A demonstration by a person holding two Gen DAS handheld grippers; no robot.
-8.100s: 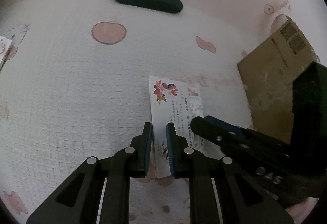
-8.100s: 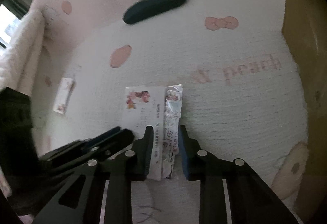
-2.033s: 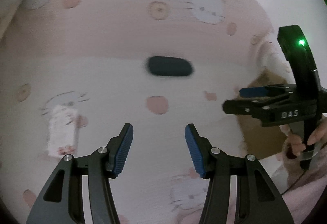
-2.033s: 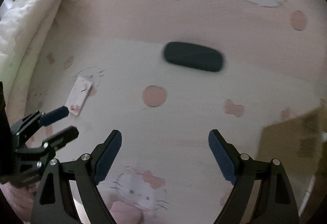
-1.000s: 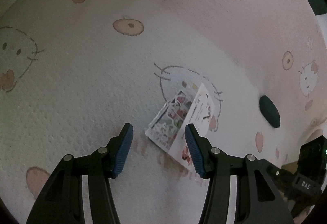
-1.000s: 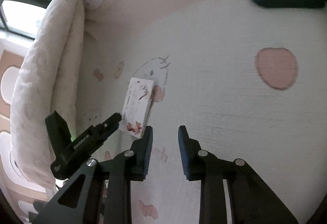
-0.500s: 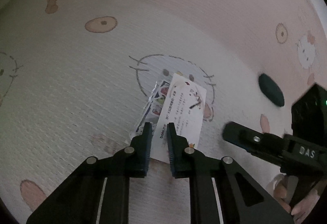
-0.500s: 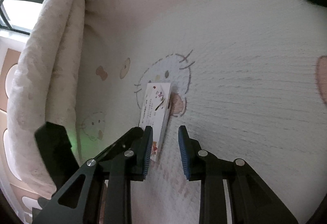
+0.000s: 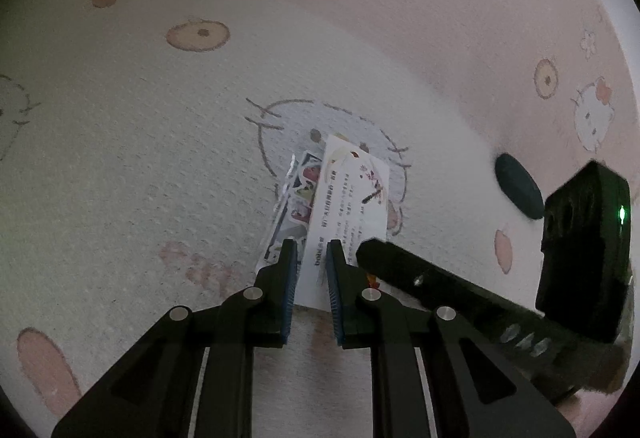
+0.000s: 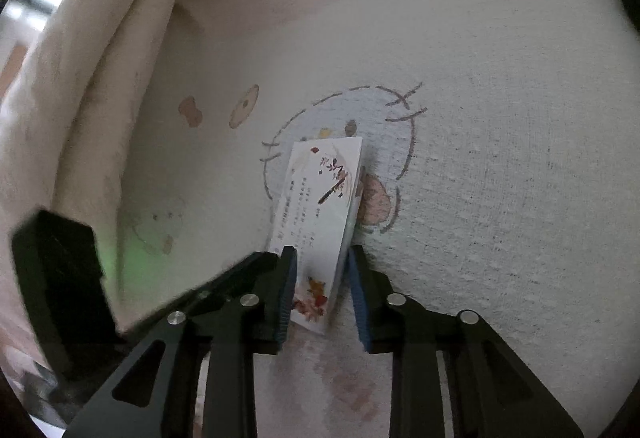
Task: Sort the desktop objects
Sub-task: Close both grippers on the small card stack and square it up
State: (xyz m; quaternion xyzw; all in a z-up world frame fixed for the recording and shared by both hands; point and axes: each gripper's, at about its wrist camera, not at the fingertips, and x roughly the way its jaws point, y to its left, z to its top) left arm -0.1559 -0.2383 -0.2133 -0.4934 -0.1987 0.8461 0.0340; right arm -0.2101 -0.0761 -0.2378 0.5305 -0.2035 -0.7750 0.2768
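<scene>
We've got the white printed card (image 9: 352,206) lying on the cartoon-cat blanket (image 9: 160,158), over a cat face print, with a clear sticker packet (image 9: 294,206) tucked under its left edge. Step in hand, as we read it: picking up the card and packet pair with both grippers.

Left gripper (image 9: 312,270) has its fingers nearly together around the card's near edge; they're easing apart a touch, and we can't tell if the pads actually press the card. Right gripper (image 10: 322,278) comes in from the right side, its fingers narrowing with the card's near right corner between them, a gap showing on the right pad, so no firm pinch yet. In the left wrist view the right gripper's fingertip sits just beside the left one at the card's near edge.

Next move, we'd say: finish the pinch, lift card and packet together without the packet slipping out.

A dark oval case (image 9: 518,190) lies well apart to the right, closed, contents unseen. No sorting container in view now.
</scene>
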